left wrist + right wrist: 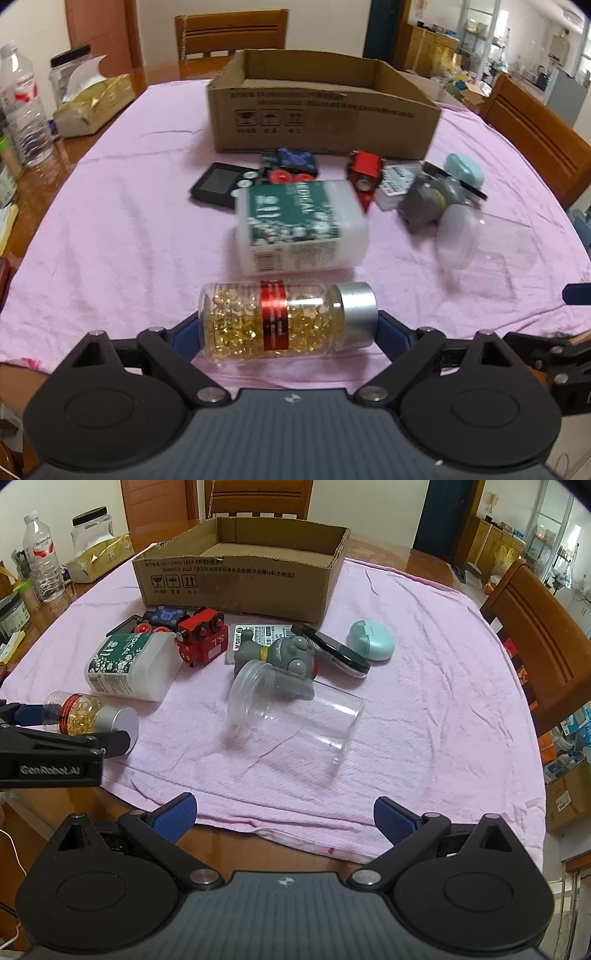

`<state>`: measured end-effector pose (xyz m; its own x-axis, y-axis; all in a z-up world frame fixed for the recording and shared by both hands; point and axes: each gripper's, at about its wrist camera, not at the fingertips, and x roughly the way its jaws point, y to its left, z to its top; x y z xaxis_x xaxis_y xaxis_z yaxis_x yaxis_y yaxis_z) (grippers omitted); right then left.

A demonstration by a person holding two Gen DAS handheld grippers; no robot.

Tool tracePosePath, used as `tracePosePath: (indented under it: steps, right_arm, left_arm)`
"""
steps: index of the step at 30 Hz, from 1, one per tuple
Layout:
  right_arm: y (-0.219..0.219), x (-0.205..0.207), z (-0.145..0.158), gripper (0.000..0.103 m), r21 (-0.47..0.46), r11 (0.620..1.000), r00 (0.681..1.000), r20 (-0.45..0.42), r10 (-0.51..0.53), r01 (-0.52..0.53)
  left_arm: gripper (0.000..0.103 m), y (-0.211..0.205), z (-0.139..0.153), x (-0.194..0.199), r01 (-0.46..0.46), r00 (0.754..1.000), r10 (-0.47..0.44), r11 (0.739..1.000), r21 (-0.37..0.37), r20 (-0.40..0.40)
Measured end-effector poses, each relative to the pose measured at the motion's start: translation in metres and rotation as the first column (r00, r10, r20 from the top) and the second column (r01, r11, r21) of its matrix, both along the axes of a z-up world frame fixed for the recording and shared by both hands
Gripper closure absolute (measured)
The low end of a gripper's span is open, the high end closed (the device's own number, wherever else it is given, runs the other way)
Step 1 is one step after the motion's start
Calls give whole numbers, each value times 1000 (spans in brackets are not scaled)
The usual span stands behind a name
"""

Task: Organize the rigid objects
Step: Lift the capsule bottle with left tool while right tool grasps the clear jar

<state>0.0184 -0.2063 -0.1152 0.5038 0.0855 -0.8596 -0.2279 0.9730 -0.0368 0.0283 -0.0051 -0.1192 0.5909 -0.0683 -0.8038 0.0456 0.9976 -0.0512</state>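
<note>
A clear bottle of yellow capsules [280, 321] with a red band and a silver cap lies sideways on the pink cloth [110, 229]. My left gripper [288, 332] is shut on it, one blue pad at its base and the other at its cap. My right gripper [284, 812] stands open over the table's near edge with nothing between its fingers. Ahead of it lies a clear plastic jar [295, 720] on its side. Farther back are a white medical bottle [129, 668], a red toy train [201, 638], a grey toy [280, 657] and a mint case [371, 640]. An open cardboard box [240, 583] stands behind them.
A black timer [218, 182] and a blue toy car [166, 616] lie by the box. A water bottle [42, 561] and a tissue box [99, 557] stand at the far left. Wooden chairs [535, 627] flank the table on the right and at the back.
</note>
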Motion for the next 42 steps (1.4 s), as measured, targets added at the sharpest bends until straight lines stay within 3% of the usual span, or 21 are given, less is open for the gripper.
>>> tracePosePath:
  steps: [10, 20, 31, 36, 42]
  right_arm:
    - [-3, 28, -5, 0, 72, 996, 998, -13, -57, 58]
    - [7, 61, -10, 0, 110, 988, 994, -17, -105, 106]
    - [21, 88, -16, 0, 32, 987, 987, -27, -158, 158]
    - [26, 90, -16, 0, -8, 984, 983, -42, -178, 178]
    - [27, 90, -16, 0, -26, 982, 981, -49, -187, 186]
  left_arm:
    - [11, 45, 1, 5, -49, 999, 49, 997, 59, 3]
    - [11, 62, 2, 13, -40, 999, 40, 997, 60, 7]
    - [10, 66, 4, 21, -60, 998, 61, 997, 51, -19]
    - [10, 67, 5, 23, -92, 993, 95, 995, 39, -71]
    - [10, 66, 8, 24, -102, 992, 105, 994, 45, -76]
